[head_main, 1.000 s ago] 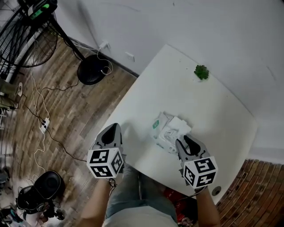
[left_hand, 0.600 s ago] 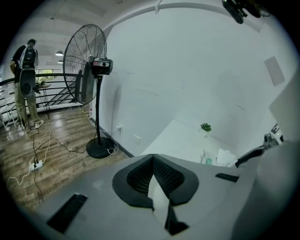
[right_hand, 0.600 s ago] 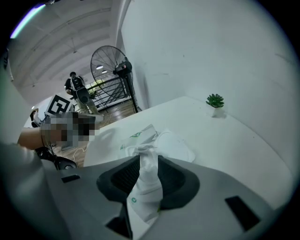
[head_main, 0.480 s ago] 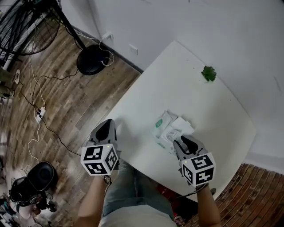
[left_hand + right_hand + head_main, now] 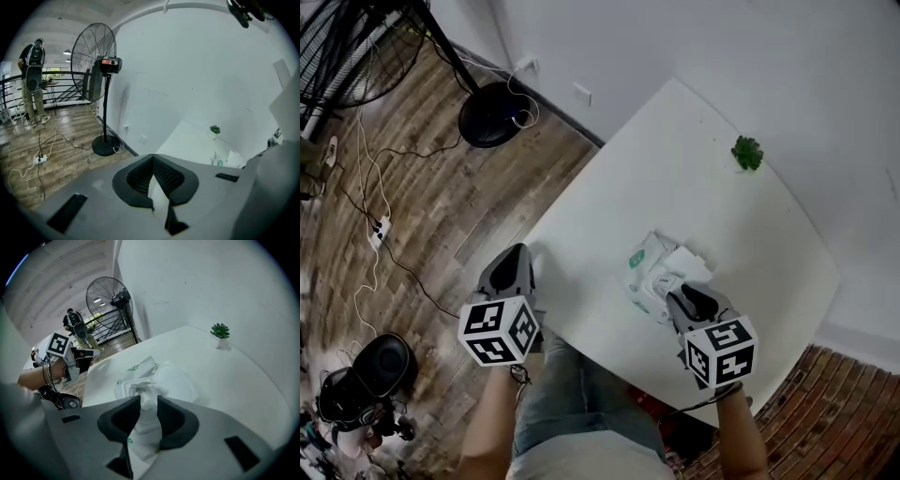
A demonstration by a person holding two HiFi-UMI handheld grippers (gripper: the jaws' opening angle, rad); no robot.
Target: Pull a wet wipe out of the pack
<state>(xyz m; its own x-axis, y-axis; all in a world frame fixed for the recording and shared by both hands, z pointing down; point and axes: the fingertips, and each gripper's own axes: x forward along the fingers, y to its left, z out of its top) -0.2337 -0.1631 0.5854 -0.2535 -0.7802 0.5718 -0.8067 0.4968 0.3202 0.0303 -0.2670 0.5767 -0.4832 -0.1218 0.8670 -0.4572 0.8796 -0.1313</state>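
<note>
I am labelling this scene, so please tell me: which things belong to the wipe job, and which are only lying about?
Job: wet wipe pack, wet wipe, right gripper.
Lying about: small plant, standing fan, power strip, idle left gripper.

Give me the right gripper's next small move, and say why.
Probably draw the right gripper up and back toward the person, jaws kept shut. They clamp the wet wipe, whose far end is bunched at the opening of the pack, not free. The left gripper is shut, empty and away from the pack, so pull slowly.
</note>
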